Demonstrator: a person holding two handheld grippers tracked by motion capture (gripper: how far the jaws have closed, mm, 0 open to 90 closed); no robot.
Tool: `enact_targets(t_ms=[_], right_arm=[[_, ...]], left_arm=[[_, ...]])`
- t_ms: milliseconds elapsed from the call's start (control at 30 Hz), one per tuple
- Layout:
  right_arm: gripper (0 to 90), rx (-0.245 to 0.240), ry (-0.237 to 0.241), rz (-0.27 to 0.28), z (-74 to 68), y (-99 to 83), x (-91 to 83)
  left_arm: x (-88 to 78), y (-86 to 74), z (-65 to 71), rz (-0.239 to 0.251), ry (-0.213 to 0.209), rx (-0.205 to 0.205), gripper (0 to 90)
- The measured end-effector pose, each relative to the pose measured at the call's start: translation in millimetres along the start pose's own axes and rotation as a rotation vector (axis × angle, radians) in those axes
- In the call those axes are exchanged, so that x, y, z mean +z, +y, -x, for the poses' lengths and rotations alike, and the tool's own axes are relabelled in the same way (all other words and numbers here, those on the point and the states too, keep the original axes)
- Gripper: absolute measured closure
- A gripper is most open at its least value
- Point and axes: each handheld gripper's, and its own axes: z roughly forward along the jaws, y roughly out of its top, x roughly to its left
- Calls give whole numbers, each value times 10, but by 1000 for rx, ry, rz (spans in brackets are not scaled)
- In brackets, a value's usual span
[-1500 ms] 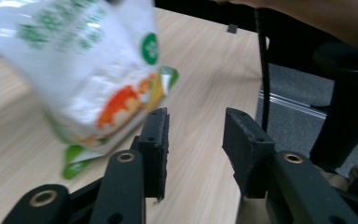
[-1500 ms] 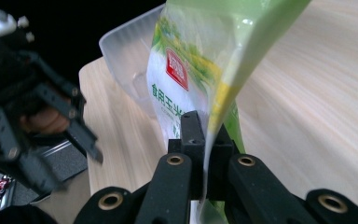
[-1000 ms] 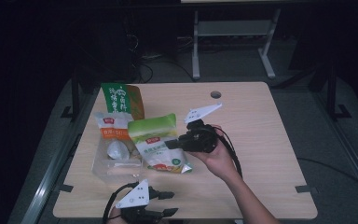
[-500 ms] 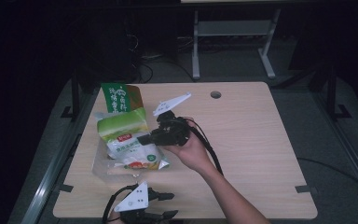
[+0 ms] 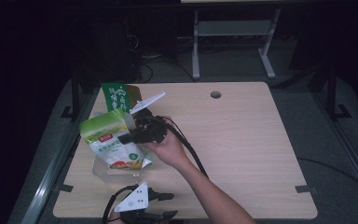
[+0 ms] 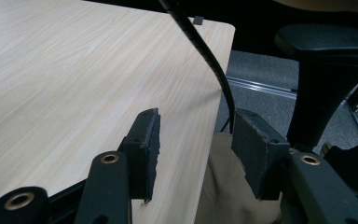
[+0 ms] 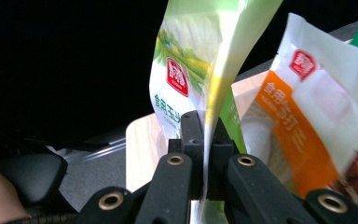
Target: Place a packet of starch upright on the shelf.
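At the bottom edge of the high view, left of centre, the left gripper (image 5: pixel 161 205) rests on the near rim of the table (image 5: pixel 242 140), its jaws partly open with nothing between them (its own view shows bare wood grain and the table's far corner past the pads). Just above it, at centre left, the right gripper (image 5: pixel 131 133) is clamped tight on the edge of a light green bag (image 5: pixel 109 142), held up off the wood; the right gripper view shows the thin bag edge pinched between the two black jaws. Under and beside that bag lies a clear bag with an orange label (image 7: pixel 303 121), and behind it, toward the upper left of the tabletop, stands a dark green bag (image 5: pixel 116 97). The table is pale wood with a round cable hole (image 5: pixel 216 94) near its far edge. Beyond it the room is dark: grey floor, the legs of a metal stand (image 5: pixel 233 42) at top centre, and loose cables.
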Motion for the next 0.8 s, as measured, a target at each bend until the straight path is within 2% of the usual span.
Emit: enact_targets(t_ms=[67,333,467,667,800], right_arm=[[893,17,16,-5,16,10,92],[893,14,48,-43,27,20,381],[893,26,69,-59,51,-25,527],[892,43,74,-77,111,-117,631],[888,53,80,-64,143,-169,652]], left_arm=[[5,0,-4,-1,0,0,512],[3,-5,-19,0,3,14,512],[2,-11,-18,-3,5,5,510],[-7,-13,-27,-2,7,5,511],[-7,-17,-34,-2,8,1,512]])
